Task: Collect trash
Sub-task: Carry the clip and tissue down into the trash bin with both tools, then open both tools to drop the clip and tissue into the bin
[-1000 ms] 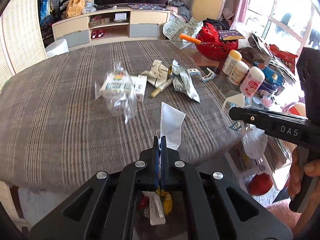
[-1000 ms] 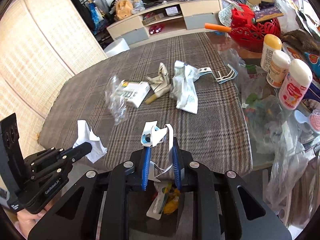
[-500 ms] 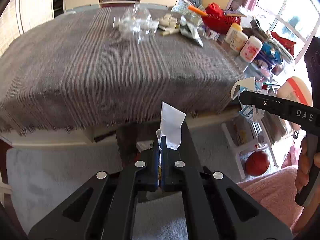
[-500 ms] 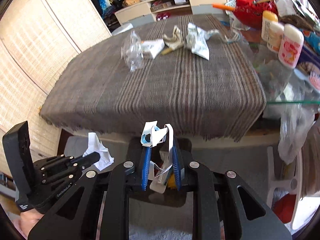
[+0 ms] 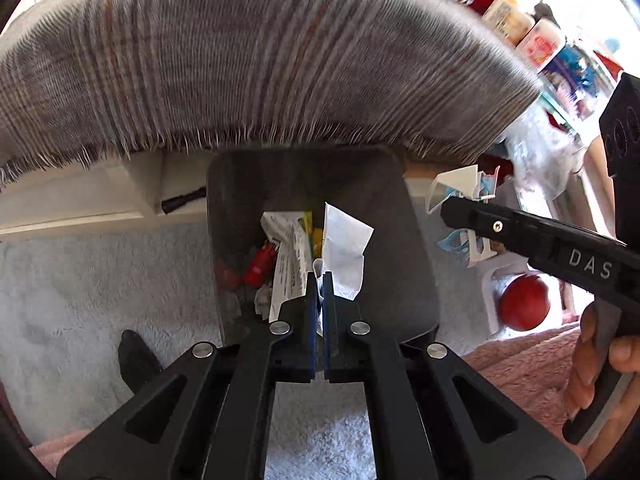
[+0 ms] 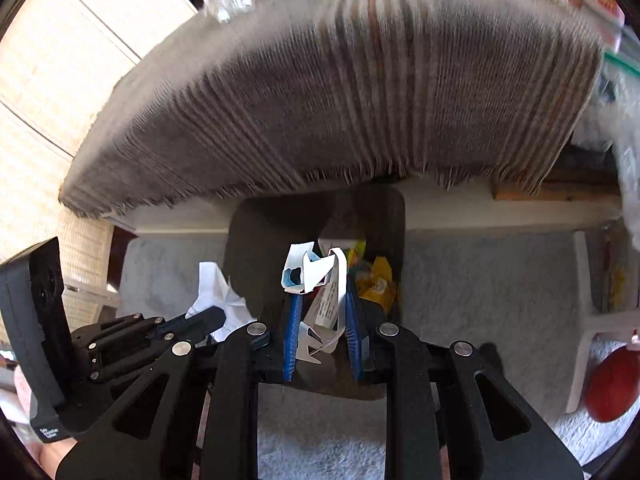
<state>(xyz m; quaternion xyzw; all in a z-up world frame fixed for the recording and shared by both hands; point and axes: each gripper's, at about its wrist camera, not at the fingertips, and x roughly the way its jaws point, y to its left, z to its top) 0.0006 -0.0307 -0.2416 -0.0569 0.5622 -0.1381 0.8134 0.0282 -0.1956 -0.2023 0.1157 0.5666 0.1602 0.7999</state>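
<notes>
My dark bin [image 5: 416, 248] on the grey carpet [image 5: 80, 272] already holds wrappers [image 5: 290, 256], and above it my left gripper [image 5: 319, 280] pinches white paper [image 5: 344, 240] while my right gripper [image 6: 320, 300] clamps a plastic strip [image 6: 308, 268].

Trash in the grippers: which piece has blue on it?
The curled plastic wrapper in the right gripper; the left gripper pinches a plain white crumpled paper.

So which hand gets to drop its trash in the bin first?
Left, probably. The left hand-held gripper holds its white paper scrap right over the dark bin. The right hand-held gripper with its blue-and-white wrapper looks nearer the rim.
</notes>
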